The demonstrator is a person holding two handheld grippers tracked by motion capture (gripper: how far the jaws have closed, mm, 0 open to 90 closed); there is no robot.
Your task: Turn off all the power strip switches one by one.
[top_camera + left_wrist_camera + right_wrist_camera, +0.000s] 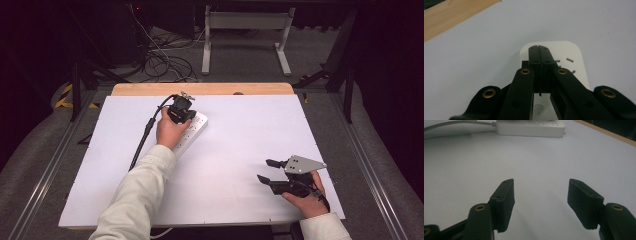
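Overhead, left gripper [181,111] fingers pressed together above power strip [192,131]; right gripper [268,171] fingers spread.

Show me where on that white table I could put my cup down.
The middle of the table, between the power strip and the right gripper, is bare, as is the far right corner. It is crowded where the left gripper sits over the strip.

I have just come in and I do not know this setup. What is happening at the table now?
A person works with a claw in each hand. The left claw, shut with nothing between its jaws, points down over the far end of a white power strip on the white table. The right claw rests open near the front right, apart from the strip.
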